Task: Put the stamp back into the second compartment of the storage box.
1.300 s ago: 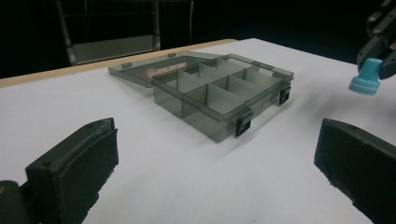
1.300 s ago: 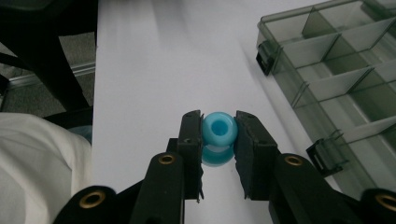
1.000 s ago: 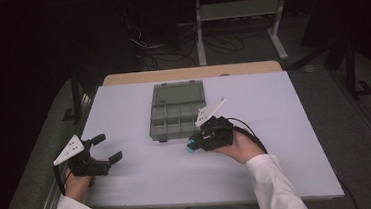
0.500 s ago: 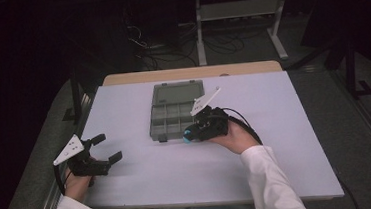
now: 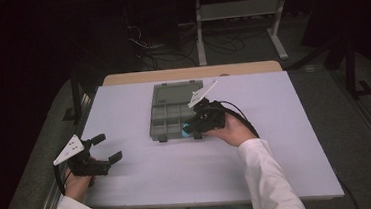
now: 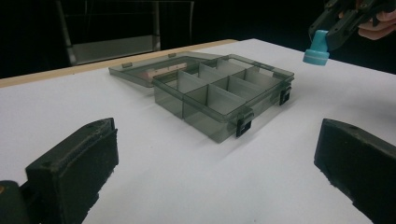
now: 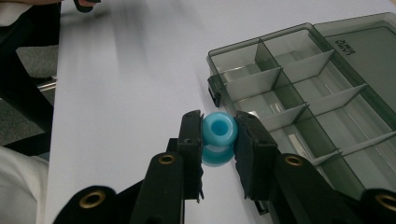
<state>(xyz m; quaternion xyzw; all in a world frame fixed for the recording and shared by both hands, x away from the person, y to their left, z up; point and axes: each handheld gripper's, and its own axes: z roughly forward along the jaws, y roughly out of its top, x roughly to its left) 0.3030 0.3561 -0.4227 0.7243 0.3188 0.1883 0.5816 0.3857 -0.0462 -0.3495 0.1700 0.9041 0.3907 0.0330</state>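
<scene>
Your right gripper [image 5: 191,129] has its jaws clamped on a small blue bead [image 7: 219,129], a stubby tube-like piece whose open bore faces up toward the camera in the right gripper view, so its short axis runs roughly along the jaws rather than across them. In that view the open grey compartment box [image 7: 299,88] lies to the upper right of the bead, and the nearest compartments sit just beyond the right-hand jaw; the bead itself hangs over the white table [image 5: 278,167] just outside the box's near wall, not yet over any cell. In the high view the same thing shows at the centre of the frame: the bead at the lower right corner of the box, with your right hand [image 5: 230,131] coming in from the lower right. So the move, as I judge it, turns on carrying the bead a little further toward the upper right of the right gripper view until it clears the wall and sits above a near cell, then letting go. Your left gripper [image 5: 102,150] rests at the lower left of the high view, well apart from the box, jaws spread wide and holding nothing; in the left gripper view the box sits in mid-frame and the bead at the upper right, so the right hand is plainly the nearer one.
</scene>
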